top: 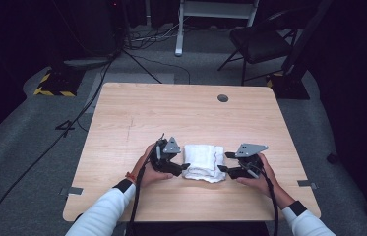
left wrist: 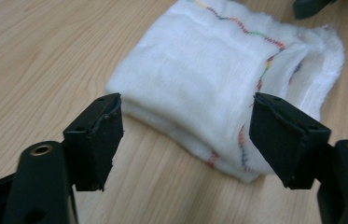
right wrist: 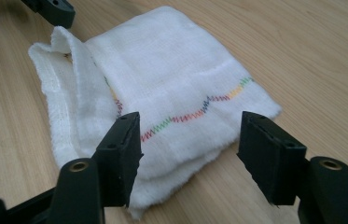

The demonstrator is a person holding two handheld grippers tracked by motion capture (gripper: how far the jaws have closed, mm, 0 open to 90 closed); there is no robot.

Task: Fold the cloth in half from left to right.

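High view: a folded white cloth [top: 203, 162] lies on the table [top: 137, 113], nearer the front edge than the back one, about mid-way between left and right edges. The left gripper [top: 185, 167] sits just beside the cloth's left side, the right gripper [top: 223, 162] just beside its right side; both are held by hands w/ white sleeves. Left gripper view: the jaws stand wide apart, nothing between them, and the cloth [left wrist: 199, 79] lies just beyond the tips, apart from the pads. Right gripper view: same thing, jaws wide and empty, the cloth [right wrist: 162, 93] in front of them, not pinched. Risk, as I judge it: the fold looks loose on one side, so if a jaw catches only the top layer, the layers could slide and the fold may open; a push from the side could also drag the whole cloth across the table. The gripper views show a coloured zigzag stitch line [right wrist: 195, 112] and the frayed, lifted edge [left wrist: 325, 51]; from the high view these are too small to tell, but it gives the place on the table.
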